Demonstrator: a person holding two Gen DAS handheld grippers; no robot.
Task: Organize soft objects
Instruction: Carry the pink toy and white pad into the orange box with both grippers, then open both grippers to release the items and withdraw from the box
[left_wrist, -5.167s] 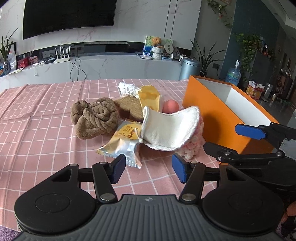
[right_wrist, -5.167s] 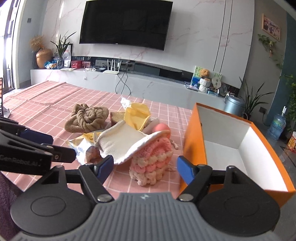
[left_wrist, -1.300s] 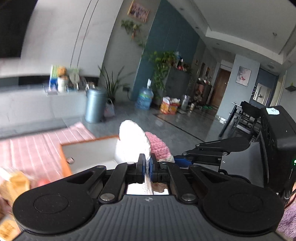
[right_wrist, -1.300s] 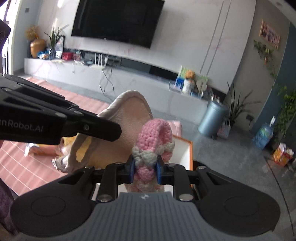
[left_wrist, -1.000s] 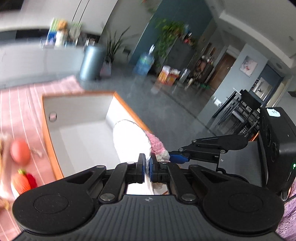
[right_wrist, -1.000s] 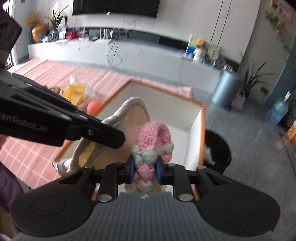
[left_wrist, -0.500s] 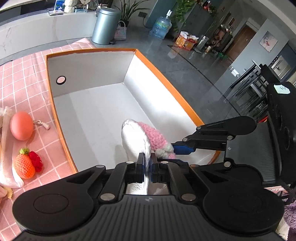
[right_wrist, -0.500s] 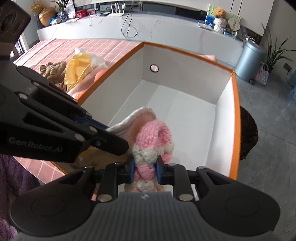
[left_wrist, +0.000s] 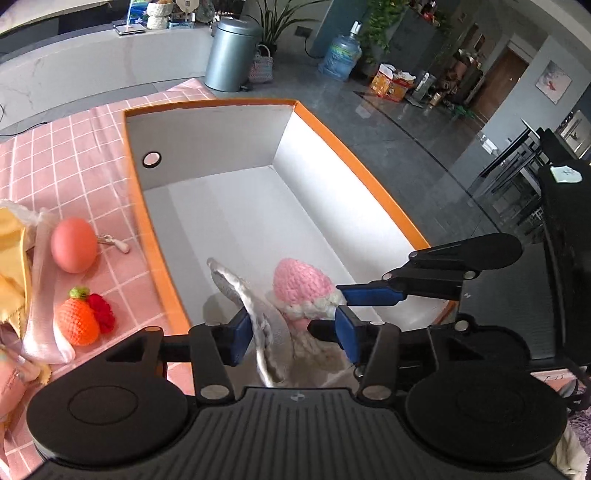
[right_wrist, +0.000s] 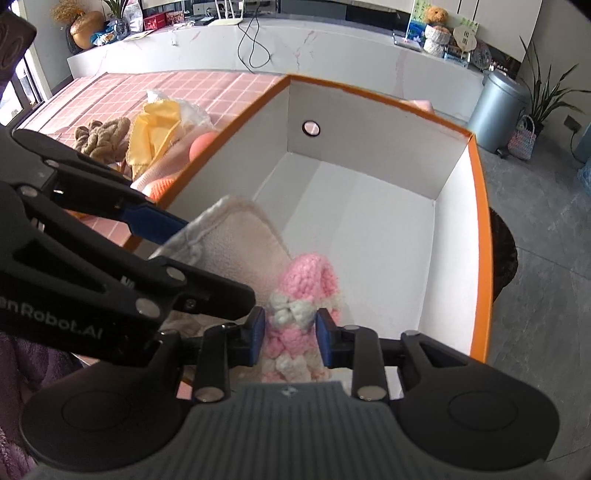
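Note:
Both grippers hang over the near end of the orange box with white inside (left_wrist: 155, 236) (right_wrist: 480, 206). My left gripper (left_wrist: 293, 341) is open; the white cloth (left_wrist: 258, 314) lies loose between its blue pads and sags into the box. It also shows in the right wrist view (right_wrist: 236, 240). My right gripper (right_wrist: 290, 341) has its pads parted a little, still touching the pink-and-white crochet piece (right_wrist: 303, 314) between them. The crochet piece shows in the left wrist view (left_wrist: 301, 282) too.
On the pink checked tablecloth (left_wrist: 74, 155) left of the box lie a pink egg (left_wrist: 74, 249), an orange crochet fruit (left_wrist: 77, 321), a yellow cloth (right_wrist: 157, 129) and a brown knotted towel (right_wrist: 103, 138). A grey bin (left_wrist: 231, 55) stands on the floor beyond.
Both grippers swung from the table to over the box and lowered. In the last half second the left jaws opened off the white cloth and the right jaws widened around the crochet piece.

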